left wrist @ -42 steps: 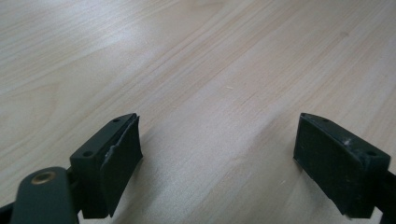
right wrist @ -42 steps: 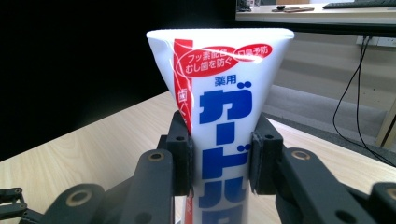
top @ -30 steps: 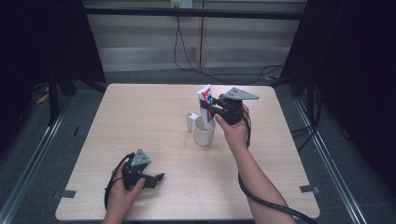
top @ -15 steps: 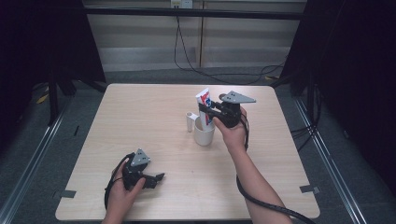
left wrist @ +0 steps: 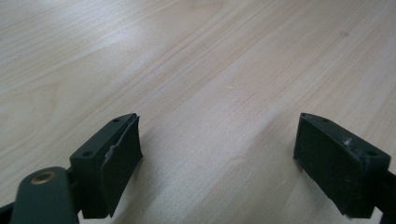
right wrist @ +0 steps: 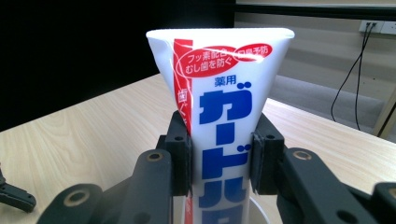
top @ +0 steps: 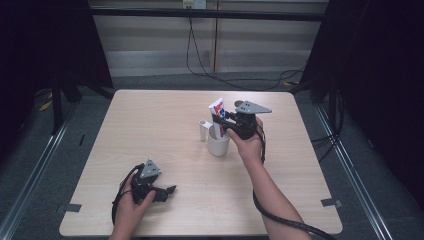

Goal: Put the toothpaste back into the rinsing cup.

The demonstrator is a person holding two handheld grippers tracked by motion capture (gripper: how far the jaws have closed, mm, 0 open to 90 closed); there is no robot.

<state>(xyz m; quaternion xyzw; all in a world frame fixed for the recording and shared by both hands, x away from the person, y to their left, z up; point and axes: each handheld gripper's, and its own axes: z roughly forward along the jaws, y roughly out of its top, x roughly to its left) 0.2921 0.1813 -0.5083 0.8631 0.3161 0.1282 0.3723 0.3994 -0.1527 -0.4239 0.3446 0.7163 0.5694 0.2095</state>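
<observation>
the right tongs (top: 223, 124) are clamped on a white toothpaste tube (top: 218, 111) with red and blue print, one pad pressing each flat side of it in the right gripper view (right wrist: 223, 161). the tube (right wrist: 219, 93) stands upright with its wide crimped end on top, and its lower end dips into a white cup (top: 218, 143) that sits near the middle of the table (top: 150, 125). just left of the cup a small white piece (top: 203, 130) stands on the wood; i cannot tell what it is. the left tongs (top: 169, 191) rest low over the near left part of the table, well apart from the cup, gaping wide with only bare wood between the pads (left wrist: 123, 158).
</observation>
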